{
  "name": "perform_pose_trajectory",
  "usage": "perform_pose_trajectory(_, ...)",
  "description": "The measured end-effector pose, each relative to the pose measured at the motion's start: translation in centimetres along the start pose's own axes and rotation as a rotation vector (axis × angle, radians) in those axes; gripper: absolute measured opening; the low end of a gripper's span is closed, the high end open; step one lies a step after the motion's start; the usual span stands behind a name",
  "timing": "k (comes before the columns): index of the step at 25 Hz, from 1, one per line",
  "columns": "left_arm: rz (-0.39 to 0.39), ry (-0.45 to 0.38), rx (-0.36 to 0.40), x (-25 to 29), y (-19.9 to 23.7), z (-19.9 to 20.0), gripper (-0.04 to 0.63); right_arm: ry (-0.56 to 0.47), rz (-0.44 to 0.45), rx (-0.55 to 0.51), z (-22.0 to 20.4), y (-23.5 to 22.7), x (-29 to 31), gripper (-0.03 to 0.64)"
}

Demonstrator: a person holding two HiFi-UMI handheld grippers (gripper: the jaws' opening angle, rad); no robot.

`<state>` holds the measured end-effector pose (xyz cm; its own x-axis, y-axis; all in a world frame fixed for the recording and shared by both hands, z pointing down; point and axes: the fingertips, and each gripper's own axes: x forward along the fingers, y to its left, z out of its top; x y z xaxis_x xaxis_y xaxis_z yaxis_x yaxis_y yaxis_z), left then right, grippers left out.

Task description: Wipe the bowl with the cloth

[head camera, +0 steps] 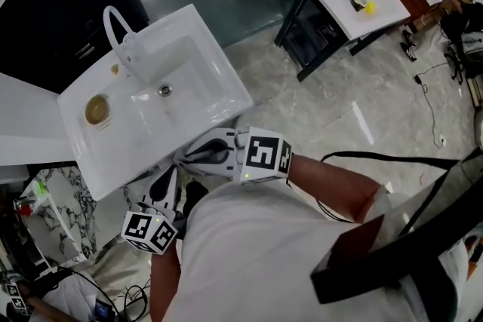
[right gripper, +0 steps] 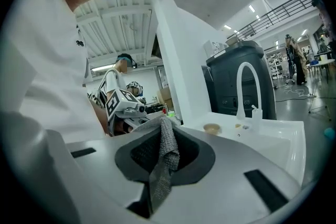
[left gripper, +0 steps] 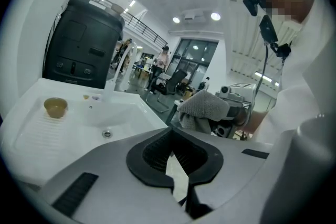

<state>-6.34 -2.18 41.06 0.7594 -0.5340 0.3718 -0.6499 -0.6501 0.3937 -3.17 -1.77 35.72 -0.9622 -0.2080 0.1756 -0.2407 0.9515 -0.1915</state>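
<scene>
In the head view, the small tan round bowl (head camera: 96, 109) is sitting upright at the left of the frame, on the ribbed drainboard of the white sink unit (head camera: 226, 79). The left tool (head camera: 162, 185) and the right tool (head camera: 204, 153) are hovering below the sink's near edge, at lower centre, both well apart from the bowl.

In the left gripper view, the left tool (left gripper: 172, 157) is showing its pads pressed together with nothing between them. The bowl (left gripper: 55, 107) is lying at centre left, mouth up. At centre right the grey textured cloth (left gripper: 205, 109) is draping in a bunch over the other tool's tip.

In the right gripper view, the right tool (right gripper: 163, 136) is pinching the cloth (right gripper: 167, 160), which is hanging as a narrow strip. Its long axis is running almost vertically in the frame, along the jaws towards the camera. The bowl (right gripper: 211, 128) is sitting right of centre, in front of the curved white tap (right gripper: 247, 86).

Judging by this, the cloth is in hand, but the bowl is not yet picked up or touched, so all of the wiping is left to do.
</scene>
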Motion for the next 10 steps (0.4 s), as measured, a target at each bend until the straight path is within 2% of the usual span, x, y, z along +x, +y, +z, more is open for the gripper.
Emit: perform_pose_trajectory(10, 0.014, 0.004, 0.004, -0.30, -0.51, -0.51, 0.011, -0.011, 0.002, -0.013, -0.34, 0.78, -0.61, 0.032)
